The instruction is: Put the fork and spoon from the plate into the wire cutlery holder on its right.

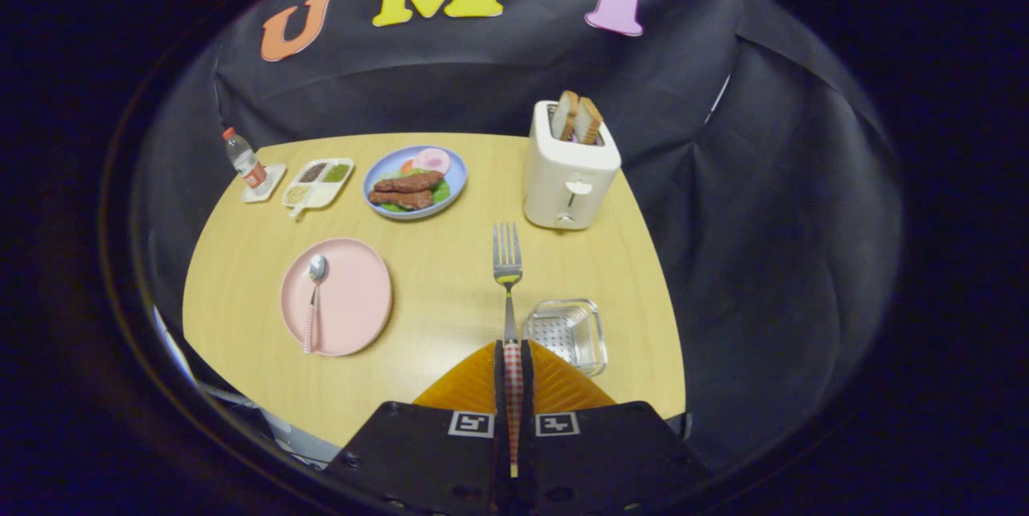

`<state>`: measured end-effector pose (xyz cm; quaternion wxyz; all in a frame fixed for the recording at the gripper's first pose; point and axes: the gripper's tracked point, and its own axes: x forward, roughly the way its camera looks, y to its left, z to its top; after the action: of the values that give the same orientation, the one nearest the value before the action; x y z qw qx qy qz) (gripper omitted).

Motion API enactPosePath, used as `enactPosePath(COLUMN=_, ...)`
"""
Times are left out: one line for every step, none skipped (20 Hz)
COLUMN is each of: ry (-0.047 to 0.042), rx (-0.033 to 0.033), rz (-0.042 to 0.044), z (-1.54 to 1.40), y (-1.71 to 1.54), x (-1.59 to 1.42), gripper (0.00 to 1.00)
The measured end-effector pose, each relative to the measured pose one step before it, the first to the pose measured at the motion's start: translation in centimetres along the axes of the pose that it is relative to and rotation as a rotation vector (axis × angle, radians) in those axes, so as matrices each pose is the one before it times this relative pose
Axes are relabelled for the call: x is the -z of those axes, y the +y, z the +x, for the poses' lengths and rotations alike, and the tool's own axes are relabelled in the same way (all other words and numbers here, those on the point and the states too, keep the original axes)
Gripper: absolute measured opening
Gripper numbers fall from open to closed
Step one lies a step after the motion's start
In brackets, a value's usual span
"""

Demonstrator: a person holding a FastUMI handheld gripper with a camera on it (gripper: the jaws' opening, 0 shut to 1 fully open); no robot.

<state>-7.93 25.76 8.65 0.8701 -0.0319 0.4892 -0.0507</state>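
My gripper is shut on the checked handle of a metal fork, which sticks out straight ahead of the fingers, tines forward, held above the wooden table. The wire cutlery holder sits just to the right of the fingers, below the fork's neck. Over to the left lies the pink plate with the spoon on its left part, bowl pointing away from me and checked handle hanging over the plate's near rim.
A white toaster with bread slices stands beyond the holder. Further back are a blue plate of food, a divided tray of seasonings and a small bottle on a coaster. The table's right edge runs close past the holder.
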Motion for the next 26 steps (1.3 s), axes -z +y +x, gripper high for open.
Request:
enactPosePath(ry=0.0148, rx=-0.00776, rz=0.00011, z=-0.028, y=-0.93, x=0.187, gripper=0.04)
enactPosePath(ry=0.01556, rx=-0.00285, rz=-0.00511, z=-0.101, y=-0.922, x=0.517, gripper=0.04)
enactPosePath(ry=0.01556, rx=-0.00153, rz=-0.00709, z=0.048, y=-0.844, x=0.361, gripper=0.04)
enactPosePath(ry=0.02138, rx=-0.00552, rz=-0.0066, z=0.13, y=-0.591, x=0.616, gripper=0.04)
enactPosePath(ry=0.02761, rx=-0.00888, rz=-0.00718, z=0.05, y=-0.393, x=0.592, gripper=0.04)
enactPosePath(ry=0.02896, rx=-0.01333, rz=0.00136, z=0.089, y=-0.267, x=0.571, gripper=0.05)
enactPosePath(ry=0.02551, rx=-0.00658, rz=0.00623, z=0.276, y=-0.301, x=0.498, gripper=0.05)
enactPosePath(ry=0.02682, rx=-0.00565, rz=0.00284, z=0.27, y=-0.294, x=0.443, gripper=0.05)
enactPosePath(ry=0.02819, rx=-0.0049, rz=0.00447, z=0.364, y=-0.259, x=0.409, gripper=0.05)
enactPosePath(ry=0.03312, rx=-0.00186, rz=0.00541, z=0.389, y=-0.306, x=0.367, gripper=0.05)
enactPosePath(ry=0.03289, rx=0.0005, rz=0.00887, z=0.442, y=-0.308, x=0.235, gripper=0.05)
enactPosePath(ry=0.04274, rx=0.00133, rz=0.00368, z=0.204, y=-0.299, x=0.314, gripper=0.05)
enactPosePath(ry=0.04347, rx=-0.00499, rz=0.00318, z=0.257, y=-0.1, x=0.245, gripper=0.05)
enactPosePath(ry=0.0439, rx=-0.01346, rz=-0.00263, z=0.263, y=0.166, x=0.18, gripper=0.05)
enactPosePath(ry=0.03735, rx=-0.01127, rz=0.00684, z=0.289, y=0.178, x=-0.001, gripper=0.05)
enactPosePath(ry=0.04526, rx=-0.00712, rz=-0.00473, z=0.278, y=0.003, x=0.12, gripper=0.05)
enactPosePath(ry=0.03929, rx=-0.01241, rz=-0.00202, z=0.135, y=0.099, x=-0.016, gripper=0.05)
enactPosePath(ry=0.03074, rx=-0.01043, rz=0.00283, z=-0.054, y=0.113, x=-0.182, gripper=0.05)
enactPosePath(ry=0.02345, rx=-0.00442, rz=-0.00112, z=-0.164, y=-0.031, x=-0.369, gripper=0.05)
enactPosePath(ry=0.02536, rx=0.00645, rz=-0.00081, z=0.104, y=-0.224, x=-0.2, gripper=0.05)
enactPosePath(ry=0.02125, rx=0.0119, rz=-0.00081, z=0.023, y=-0.203, x=-0.503, gripper=0.05)
enactPosePath(ry=0.01322, rx=0.00919, rz=-0.0121, z=0.142, y=0.068, x=-0.541, gripper=0.05)
enactPosePath(ry=0.01581, rx=0.01179, rz=-0.0136, z=0.103, y=-0.144, x=-0.562, gripper=0.05)
enactPosePath(ry=0.02244, rx=0.00528, rz=-0.00751, z=0.247, y=0.043, x=-0.229, gripper=0.05)
enactPosePath(ry=0.02991, rx=-0.0038, rz=-0.00382, z=0.192, y=0.296, x=-0.015, gripper=0.05)
enactPosePath(ry=0.02629, rx=-0.00106, rz=-0.0029, z=0.171, y=0.137, x=0.023, gripper=0.05)
